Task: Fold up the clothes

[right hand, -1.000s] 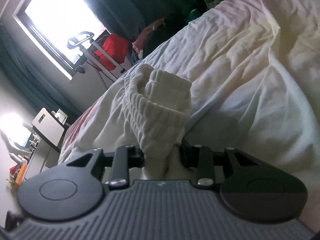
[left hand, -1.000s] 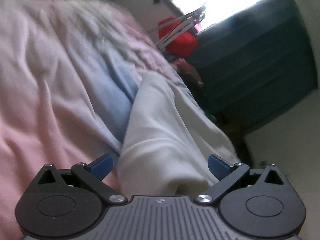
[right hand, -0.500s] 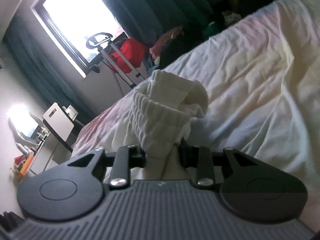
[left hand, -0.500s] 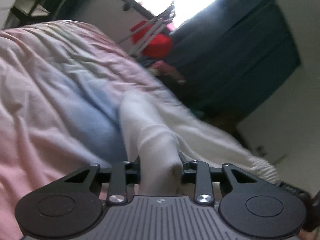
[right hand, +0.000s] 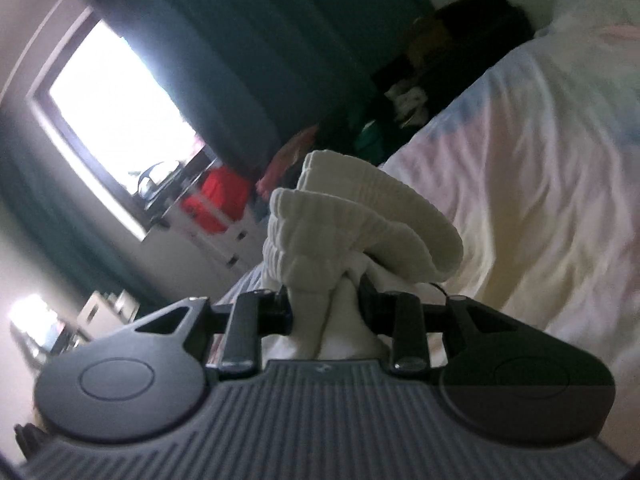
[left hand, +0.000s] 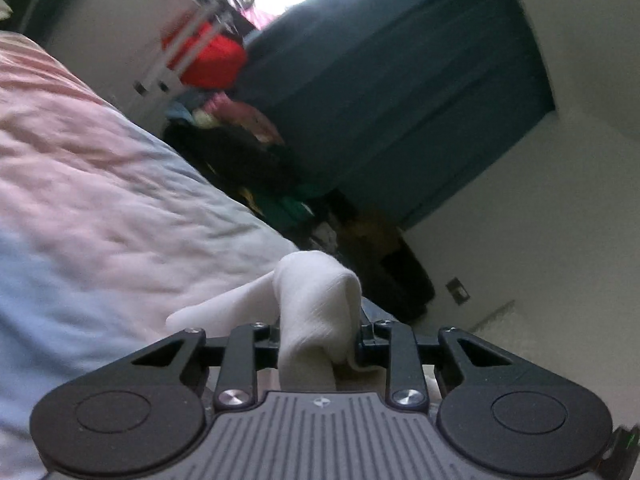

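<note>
A white sock [left hand: 316, 300] is pinched in my left gripper [left hand: 318, 346], its smooth toe end bunched up between the closed jaws and held above the bed. My right gripper [right hand: 326, 312] is shut on the sock's ribbed cuff end [right hand: 360, 216], which folds over above the jaws. Both grippers hold the fabric raised off the pink and pale blue bedspread [left hand: 100, 208], which also shows in the right wrist view [right hand: 540, 184]. How much of the sock hangs below the grippers is hidden.
Beyond the bed's far edge lies a dark pile of clothes [left hand: 256, 160] on the floor. A red bag on a metal stand [left hand: 208, 56] stands by the bright window [right hand: 116, 120]. Dark teal curtains [left hand: 400, 92] hang behind. A desk [right hand: 96, 312] stands at the left.
My left gripper closed on the sock's toe end and lifted it off the bed. Both grippers have risen and tilted upward, so the views now show more of the room.
</note>
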`<action>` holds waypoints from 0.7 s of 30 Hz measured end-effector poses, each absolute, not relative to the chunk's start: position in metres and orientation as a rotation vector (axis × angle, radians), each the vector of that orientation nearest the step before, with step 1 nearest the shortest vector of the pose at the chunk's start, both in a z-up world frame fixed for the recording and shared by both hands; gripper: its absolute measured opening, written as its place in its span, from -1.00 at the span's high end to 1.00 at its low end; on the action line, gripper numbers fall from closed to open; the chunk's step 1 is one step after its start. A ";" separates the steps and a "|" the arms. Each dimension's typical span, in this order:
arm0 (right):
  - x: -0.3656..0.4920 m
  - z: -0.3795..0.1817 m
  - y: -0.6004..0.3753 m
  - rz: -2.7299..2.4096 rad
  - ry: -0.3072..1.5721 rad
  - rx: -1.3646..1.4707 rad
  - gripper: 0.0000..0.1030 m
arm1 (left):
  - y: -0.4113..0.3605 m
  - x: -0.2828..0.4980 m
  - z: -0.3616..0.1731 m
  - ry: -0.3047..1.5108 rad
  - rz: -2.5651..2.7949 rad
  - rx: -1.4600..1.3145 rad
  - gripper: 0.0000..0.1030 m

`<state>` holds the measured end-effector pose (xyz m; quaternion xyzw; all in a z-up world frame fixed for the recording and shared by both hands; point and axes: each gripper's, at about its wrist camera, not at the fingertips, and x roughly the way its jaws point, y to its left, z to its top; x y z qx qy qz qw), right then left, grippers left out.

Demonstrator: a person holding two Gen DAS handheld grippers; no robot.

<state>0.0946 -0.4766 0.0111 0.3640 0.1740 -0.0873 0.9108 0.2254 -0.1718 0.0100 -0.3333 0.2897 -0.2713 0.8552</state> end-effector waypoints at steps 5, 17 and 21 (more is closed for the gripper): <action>0.148 0.025 -0.564 -0.265 0.301 0.789 0.36 | -0.278 0.307 0.029 0.604 -0.606 -0.627 0.45; 0.212 -0.076 -0.643 -0.455 0.172 0.902 0.36 | -0.392 0.382 -0.035 0.582 -0.680 -0.312 0.43; 0.192 -0.124 -0.619 -0.475 0.154 0.872 0.36 | -0.388 0.369 -0.085 0.558 -0.708 -0.236 0.39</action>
